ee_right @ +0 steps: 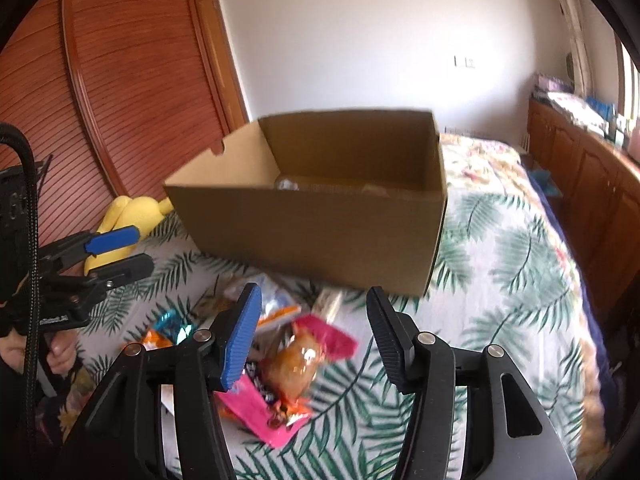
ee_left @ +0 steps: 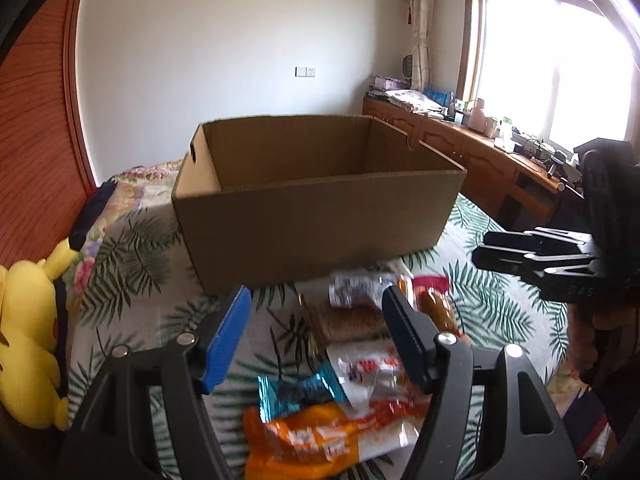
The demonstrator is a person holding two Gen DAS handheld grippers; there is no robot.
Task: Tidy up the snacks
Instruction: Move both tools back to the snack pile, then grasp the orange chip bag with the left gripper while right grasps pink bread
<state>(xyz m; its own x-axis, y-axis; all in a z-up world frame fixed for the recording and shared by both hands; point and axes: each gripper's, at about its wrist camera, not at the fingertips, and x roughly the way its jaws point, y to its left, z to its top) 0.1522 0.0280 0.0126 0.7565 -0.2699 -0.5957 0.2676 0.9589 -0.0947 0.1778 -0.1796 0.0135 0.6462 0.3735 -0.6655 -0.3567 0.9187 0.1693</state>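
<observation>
An open cardboard box stands on the bed behind a pile of snack packets. In the left wrist view my left gripper is open and empty above an orange packet, a teal packet, a white and red packet and a brown packet. In the right wrist view my right gripper is open and empty above a pink packet with an orange snack. The box holds some clear wrapped items.
The bed has a palm-leaf sheet. A yellow plush toy lies at its left edge by a wooden headboard. A wooden cabinet with clutter runs along the window side.
</observation>
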